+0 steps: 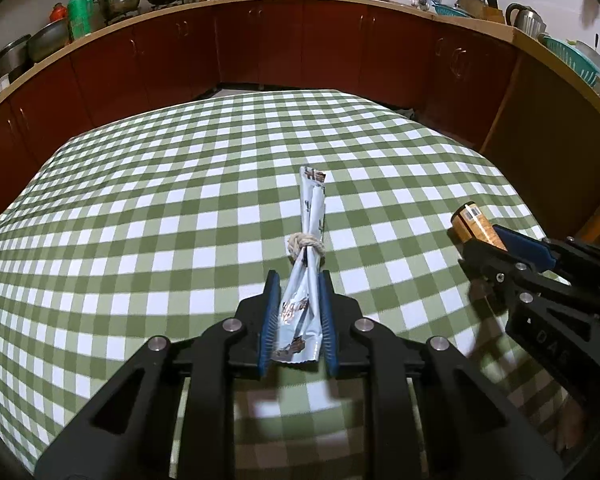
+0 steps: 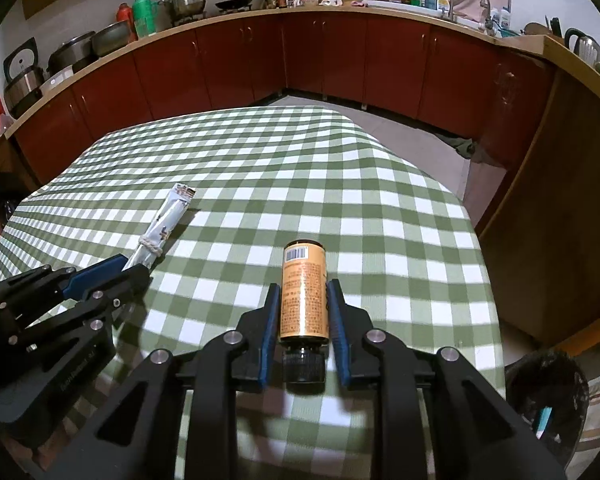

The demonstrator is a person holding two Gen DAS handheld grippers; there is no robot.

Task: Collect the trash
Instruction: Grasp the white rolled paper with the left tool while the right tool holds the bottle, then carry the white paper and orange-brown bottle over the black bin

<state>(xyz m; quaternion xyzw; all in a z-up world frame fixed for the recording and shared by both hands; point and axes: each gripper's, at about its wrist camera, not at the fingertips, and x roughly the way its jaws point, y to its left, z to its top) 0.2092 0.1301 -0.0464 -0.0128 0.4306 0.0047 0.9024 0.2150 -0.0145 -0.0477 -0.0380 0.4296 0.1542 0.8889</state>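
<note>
On the green-checked counter [image 1: 140, 208], left hand-held gripper [image 1: 298, 320] clamps the light, crinkly silver wrapper bundle [image 1: 306, 280]; right hand-held gripper [image 2: 304, 320] pinches the rigid, slippery orange-labelled bottle [image 2: 303, 292] mid-body.

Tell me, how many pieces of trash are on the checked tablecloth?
2. The tied wrapper bundle lies between the left gripper pads. The orange bottle lies on its side between the right gripper pads. Others may lie outside the views.
</note>
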